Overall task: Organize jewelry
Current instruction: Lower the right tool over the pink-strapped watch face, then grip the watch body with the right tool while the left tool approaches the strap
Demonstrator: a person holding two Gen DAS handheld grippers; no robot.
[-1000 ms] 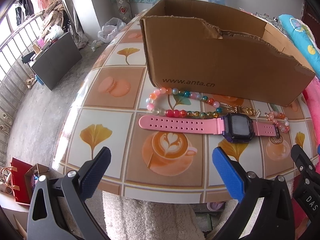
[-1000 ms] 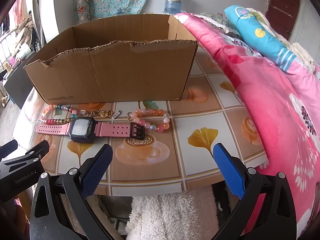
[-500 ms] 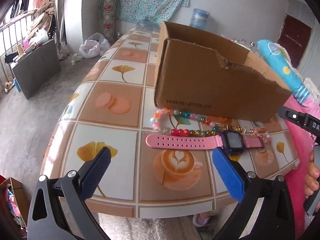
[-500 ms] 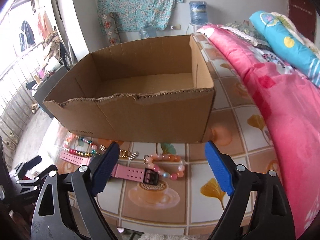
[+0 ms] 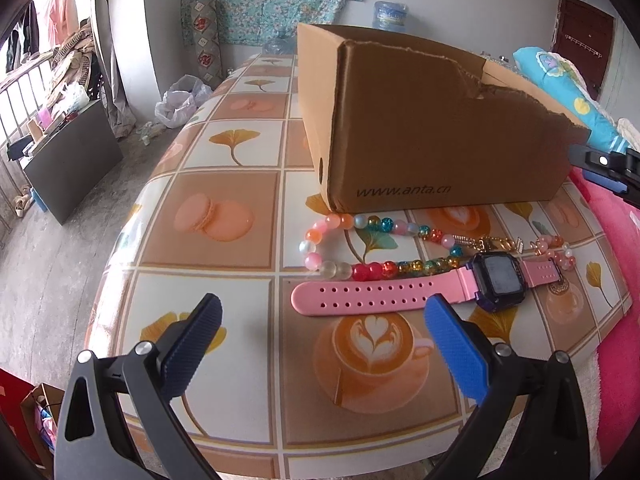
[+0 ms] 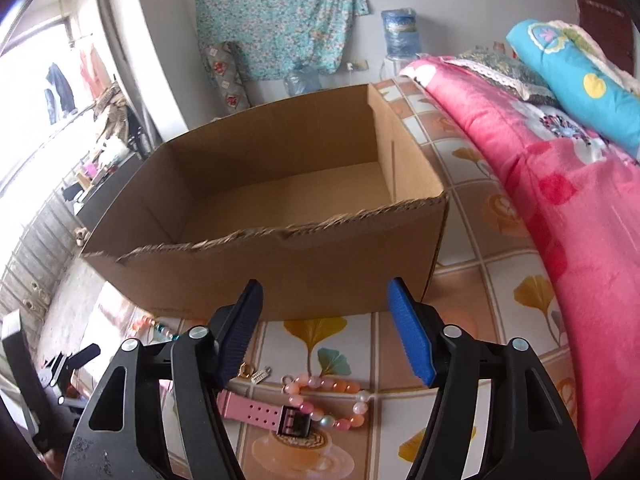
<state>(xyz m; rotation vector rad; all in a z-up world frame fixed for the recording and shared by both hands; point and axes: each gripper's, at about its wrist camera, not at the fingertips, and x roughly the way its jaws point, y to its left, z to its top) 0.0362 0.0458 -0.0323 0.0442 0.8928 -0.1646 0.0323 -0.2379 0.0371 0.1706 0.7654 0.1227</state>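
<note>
A pink watch (image 5: 400,300) with a dark dial lies flat on the tiled tablecloth, in front of an open cardboard box (image 5: 420,140). A multicolour bead bracelet (image 5: 360,268) lies just behind the strap. To its right are a gold chain (image 5: 492,242) and a pink bead bracelet (image 5: 556,250). My left gripper (image 5: 322,308) hovers open above the strap's free end, holding nothing. My right gripper (image 6: 325,286) hangs before the box's torn front wall (image 6: 300,272), jaws opening with nothing between them. Below it lie the pink bead bracelet (image 6: 332,400) and the watch buckle (image 6: 294,420).
A pink blanket (image 6: 560,220) and a blue pillow (image 6: 580,92) lie along the table's right side. The table's left edge (image 5: 120,240) drops to a concrete floor with a dark cabinet (image 5: 68,160). A water bottle (image 6: 400,32) stands at the back wall.
My left gripper has come down and in toward the watch strap. My right gripper has swung up toward the box, and its jaws stand narrower than a second ago.
</note>
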